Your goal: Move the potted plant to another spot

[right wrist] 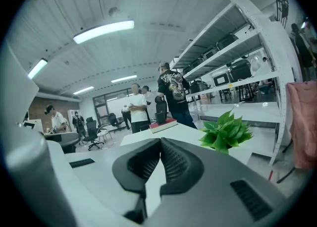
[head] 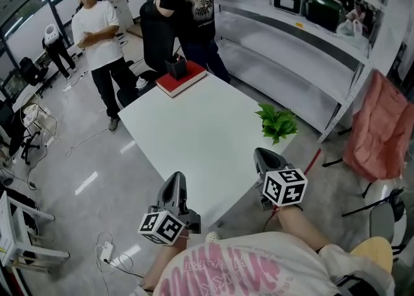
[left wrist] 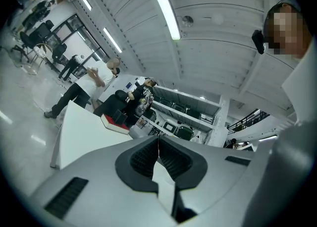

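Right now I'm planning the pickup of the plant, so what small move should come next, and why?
Probably open the right claw and ease it forward toward the plant. Its jaws are shut on nothing, and the plant stands untouched at the right edge of the table, just ahead and to the right of that claw. The left claw is farther off.

Green plant [head: 277, 122], white table [head: 194, 146], red book [head: 182, 81]

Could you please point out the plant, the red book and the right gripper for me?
plant [head: 277, 122], head view, on its leaves.
red book [head: 193, 75], head view, on its cover.
right gripper [right wrist: 160, 141], right gripper view, where the shut tips meet.
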